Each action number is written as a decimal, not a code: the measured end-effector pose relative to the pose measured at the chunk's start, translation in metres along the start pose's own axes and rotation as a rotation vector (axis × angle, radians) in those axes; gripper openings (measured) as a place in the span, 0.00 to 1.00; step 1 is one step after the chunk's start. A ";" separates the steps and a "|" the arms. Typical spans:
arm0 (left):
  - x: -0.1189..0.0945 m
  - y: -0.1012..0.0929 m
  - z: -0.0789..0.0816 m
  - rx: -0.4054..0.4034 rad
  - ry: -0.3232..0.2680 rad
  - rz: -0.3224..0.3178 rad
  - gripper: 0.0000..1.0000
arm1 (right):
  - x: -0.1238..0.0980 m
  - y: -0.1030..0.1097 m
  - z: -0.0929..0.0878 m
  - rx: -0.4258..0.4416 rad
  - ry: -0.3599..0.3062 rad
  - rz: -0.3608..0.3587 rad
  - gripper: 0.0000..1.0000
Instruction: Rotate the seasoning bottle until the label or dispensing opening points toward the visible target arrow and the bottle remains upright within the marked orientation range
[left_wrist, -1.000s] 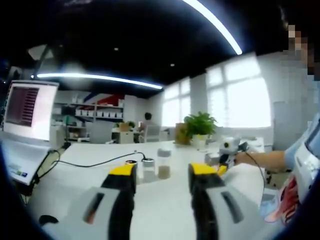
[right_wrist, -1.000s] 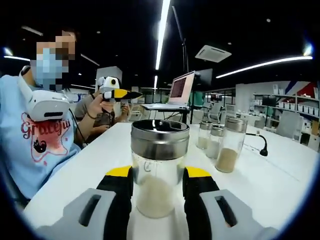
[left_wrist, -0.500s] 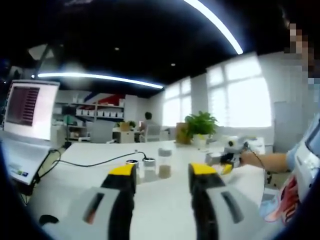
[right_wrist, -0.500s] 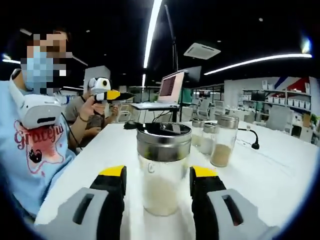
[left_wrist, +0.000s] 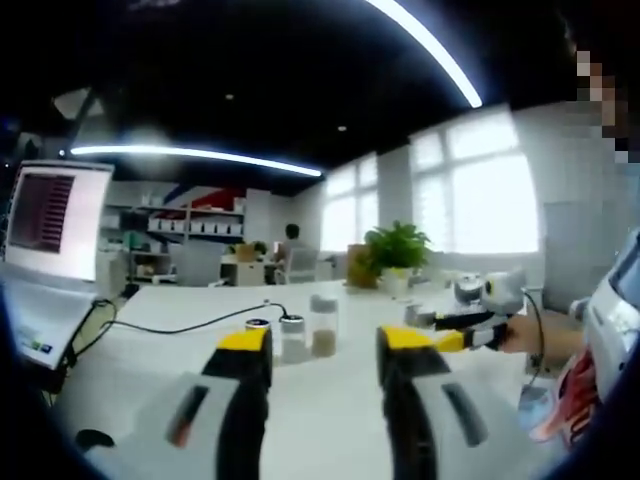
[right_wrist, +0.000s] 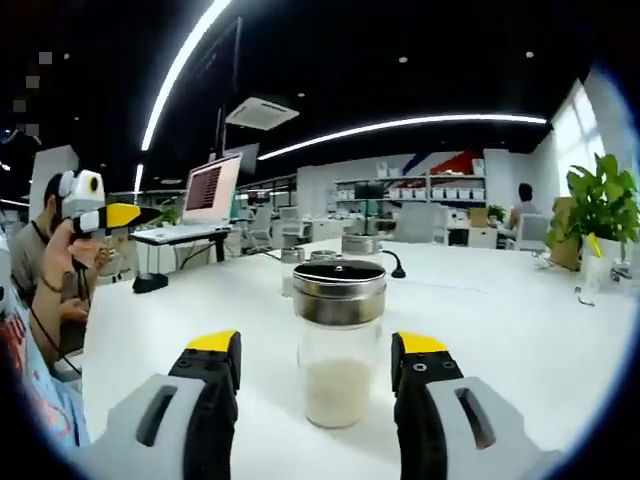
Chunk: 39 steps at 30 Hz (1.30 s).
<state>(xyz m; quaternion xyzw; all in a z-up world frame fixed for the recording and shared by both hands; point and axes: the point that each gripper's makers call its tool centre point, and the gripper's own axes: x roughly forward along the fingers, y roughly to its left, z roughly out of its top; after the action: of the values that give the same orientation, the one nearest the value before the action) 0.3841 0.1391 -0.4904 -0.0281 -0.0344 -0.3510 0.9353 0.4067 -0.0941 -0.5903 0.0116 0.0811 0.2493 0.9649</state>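
**Bottle upright between my right jaws, not gripped**

In my right gripper view, the seasoning bottle (right_wrist: 339, 343) stands upright on the white table (right_wrist: 520, 340), centred between the yellow-tipped jaws of my right gripper (right_wrist: 325, 352). The jaws are spread wide, with a clear gap to the glass on each side, so I hold nothing. The bottle has a metal lid and pale powder in its lower part; I can't make out a label or opening from here. Beyond it stand other jars (right_wrist: 355, 250).

In my left gripper view, my left gripper (left_wrist: 322, 345) hangs above the table with jaws apart and empty. Three small jars (left_wrist: 296, 333) stand well beyond its tips.
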 end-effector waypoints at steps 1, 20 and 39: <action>0.000 0.001 0.000 0.000 0.000 0.002 0.44 | 0.003 0.000 -0.003 0.038 0.007 -0.017 0.67; 0.001 0.005 -0.003 -0.012 0.003 0.011 0.44 | 0.017 -0.026 0.010 0.022 -0.126 -0.215 0.39; 0.001 0.001 -0.005 0.003 0.019 0.003 0.44 | 0.018 -0.026 0.009 -0.039 -0.118 -0.134 0.39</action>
<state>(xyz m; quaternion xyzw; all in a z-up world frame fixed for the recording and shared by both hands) 0.3858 0.1388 -0.4953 -0.0235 -0.0261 -0.3496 0.9363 0.4366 -0.1079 -0.5858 0.0019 0.0197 0.1847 0.9826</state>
